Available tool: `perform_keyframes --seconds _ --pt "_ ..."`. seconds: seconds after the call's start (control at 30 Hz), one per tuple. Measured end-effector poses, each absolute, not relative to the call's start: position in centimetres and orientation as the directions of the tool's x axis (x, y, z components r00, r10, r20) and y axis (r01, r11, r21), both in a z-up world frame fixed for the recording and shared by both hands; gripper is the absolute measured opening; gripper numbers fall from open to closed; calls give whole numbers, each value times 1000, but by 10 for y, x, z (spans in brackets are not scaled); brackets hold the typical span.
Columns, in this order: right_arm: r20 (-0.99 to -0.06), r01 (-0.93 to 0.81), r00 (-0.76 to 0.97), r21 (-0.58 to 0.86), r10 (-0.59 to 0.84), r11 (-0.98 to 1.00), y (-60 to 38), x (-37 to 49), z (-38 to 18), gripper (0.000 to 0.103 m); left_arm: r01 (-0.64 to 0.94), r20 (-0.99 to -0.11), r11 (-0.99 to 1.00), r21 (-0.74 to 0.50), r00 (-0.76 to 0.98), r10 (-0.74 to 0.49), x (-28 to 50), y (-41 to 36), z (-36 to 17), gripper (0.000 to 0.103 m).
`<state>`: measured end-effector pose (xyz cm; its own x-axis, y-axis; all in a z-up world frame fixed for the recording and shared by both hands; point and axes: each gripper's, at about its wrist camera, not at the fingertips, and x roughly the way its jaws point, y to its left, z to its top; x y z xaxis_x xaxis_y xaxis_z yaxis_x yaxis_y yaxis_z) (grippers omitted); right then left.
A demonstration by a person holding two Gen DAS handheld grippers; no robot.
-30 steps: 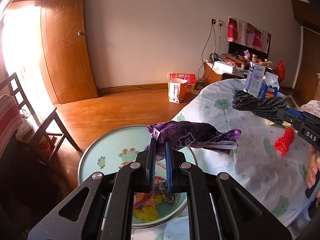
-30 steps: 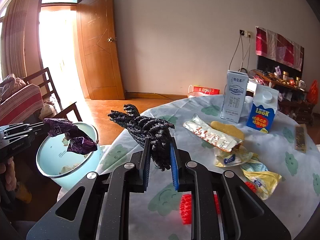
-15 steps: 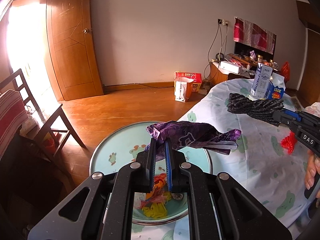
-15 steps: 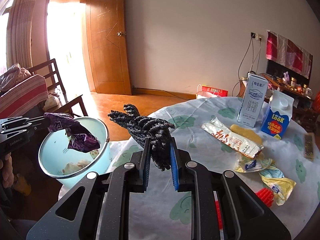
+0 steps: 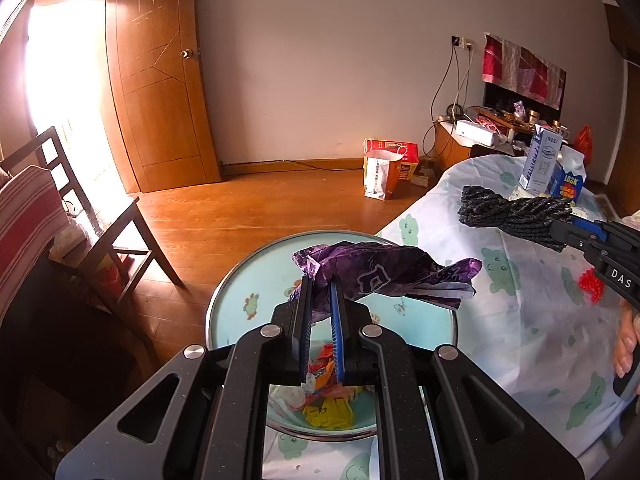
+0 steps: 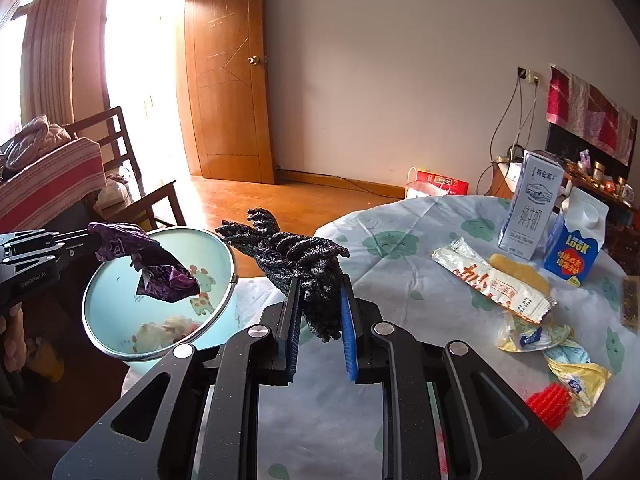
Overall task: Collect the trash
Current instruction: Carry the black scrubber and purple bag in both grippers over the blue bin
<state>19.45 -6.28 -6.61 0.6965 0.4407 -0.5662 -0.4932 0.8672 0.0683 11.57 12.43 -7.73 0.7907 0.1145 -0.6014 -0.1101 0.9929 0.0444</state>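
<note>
Both jaws are clenched: left gripper (image 5: 320, 312) on a purple wrapper (image 5: 384, 274), right gripper (image 6: 320, 316) on black mesh (image 6: 296, 254). Release only once the bin (image 5: 240, 300) sits directly below each.

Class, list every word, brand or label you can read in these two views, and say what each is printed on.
"LOOK": blue carton.
"DAS": right gripper body.
"GenRobot.AI": left gripper body, faint.
Tall milk carton, wrapper, red box: print unreadable.
</note>
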Motion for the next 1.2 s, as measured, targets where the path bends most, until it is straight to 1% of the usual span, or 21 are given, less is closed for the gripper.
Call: perform_keyframes --seconds 1.2 --pt "-588 -594 638 36 497 804 -3 187 -68 19 -213 -618 976 40 762 191 106 173 -83 8"
